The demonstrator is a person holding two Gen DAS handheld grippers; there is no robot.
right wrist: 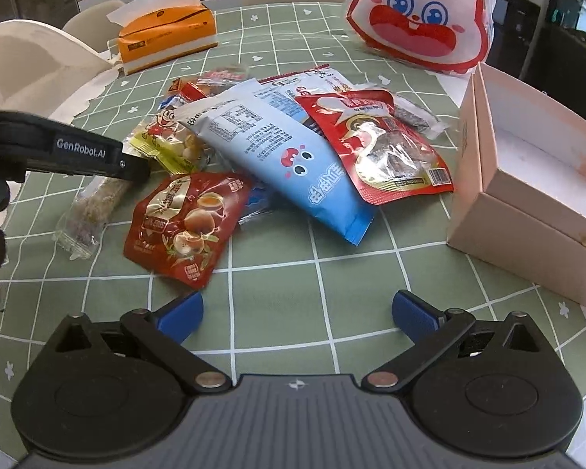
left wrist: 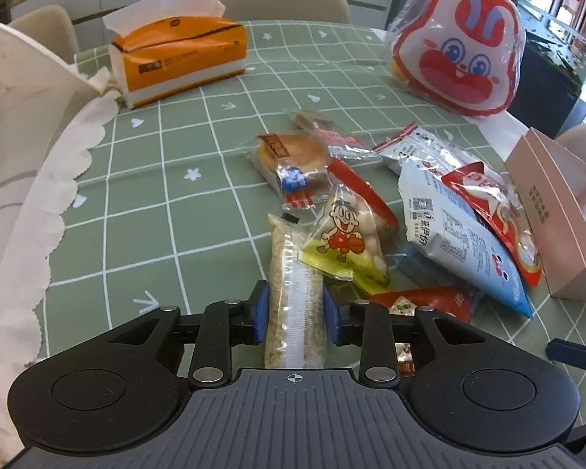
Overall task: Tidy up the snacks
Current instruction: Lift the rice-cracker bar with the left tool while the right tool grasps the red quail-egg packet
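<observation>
Now your left gripper [left wrist: 296, 308] pinches the grain bar [left wrist: 293, 293], its long axis running toward twelve o'clock; your right gripper [right wrist: 296, 312] stands spread, nearer the pink box [right wrist: 527, 179] at two o'clock.

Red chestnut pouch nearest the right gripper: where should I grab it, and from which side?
Take the red chestnut pouch by its near bottom corner, coming in low from the camera side with the right gripper. It lies flat on the tablecloth, that corner is free, while its far edge tucks against the blue snack bag.
</observation>
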